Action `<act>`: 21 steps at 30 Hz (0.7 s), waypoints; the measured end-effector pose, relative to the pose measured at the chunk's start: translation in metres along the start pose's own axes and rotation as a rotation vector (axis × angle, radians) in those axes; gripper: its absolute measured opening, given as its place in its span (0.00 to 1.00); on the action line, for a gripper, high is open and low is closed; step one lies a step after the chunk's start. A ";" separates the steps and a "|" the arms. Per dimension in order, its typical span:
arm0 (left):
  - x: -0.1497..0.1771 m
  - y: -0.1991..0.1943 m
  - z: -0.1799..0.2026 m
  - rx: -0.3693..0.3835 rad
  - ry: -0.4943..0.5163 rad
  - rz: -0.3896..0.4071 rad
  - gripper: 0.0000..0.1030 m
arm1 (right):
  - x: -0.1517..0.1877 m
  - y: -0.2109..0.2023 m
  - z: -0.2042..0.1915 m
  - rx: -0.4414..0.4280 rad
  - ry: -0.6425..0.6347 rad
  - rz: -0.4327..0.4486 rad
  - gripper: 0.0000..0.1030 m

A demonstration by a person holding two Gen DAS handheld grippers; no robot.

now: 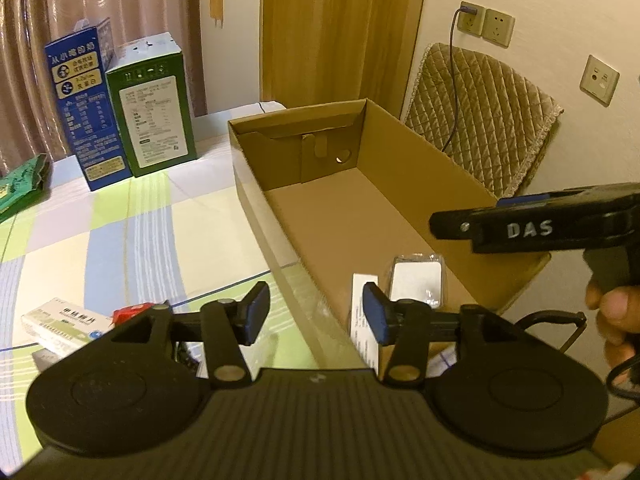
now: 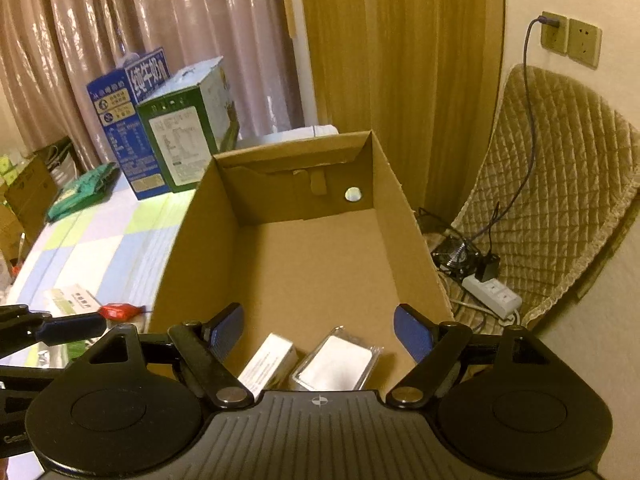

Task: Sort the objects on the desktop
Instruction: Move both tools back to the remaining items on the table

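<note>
An open brown cardboard box (image 1: 360,208) (image 2: 304,256) stands on the checked tablecloth. At its near end lie a white carton (image 2: 268,364) (image 1: 362,320) and a clear plastic case (image 2: 340,364) (image 1: 418,280). My right gripper (image 2: 320,334) (image 1: 480,216) hovers over that near end, open, with nothing between its blue pads. My left gripper (image 1: 316,312) (image 2: 72,326) is above the box's left wall, open and empty. A white-green medicine box (image 1: 64,320) (image 2: 74,300) and a small red packet (image 1: 130,314) (image 2: 120,311) lie on the cloth to the left.
A blue milk carton (image 1: 86,108) and a green carton (image 1: 154,112) stand at the back of the table, with a green bag (image 1: 24,184) to their left. A quilted chair (image 1: 480,120) and a power strip (image 2: 492,296) are right of the box.
</note>
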State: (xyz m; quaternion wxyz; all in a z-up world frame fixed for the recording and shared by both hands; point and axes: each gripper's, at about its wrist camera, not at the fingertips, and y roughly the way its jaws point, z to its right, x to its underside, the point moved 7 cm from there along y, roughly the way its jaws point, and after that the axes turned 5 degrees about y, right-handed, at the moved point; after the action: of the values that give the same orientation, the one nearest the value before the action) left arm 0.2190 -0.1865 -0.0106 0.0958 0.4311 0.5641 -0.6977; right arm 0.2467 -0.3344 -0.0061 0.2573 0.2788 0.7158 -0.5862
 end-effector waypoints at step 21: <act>0.072 -0.125 -0.055 -0.156 -0.010 0.052 0.91 | 0.042 -0.097 -0.093 -0.125 -0.028 0.088 0.96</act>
State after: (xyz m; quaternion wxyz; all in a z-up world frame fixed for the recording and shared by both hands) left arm 0.1249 -0.0702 0.0273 0.1500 0.4335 0.6048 -0.6510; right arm 0.1450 -0.2546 0.0488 0.3096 0.2853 0.7344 -0.5324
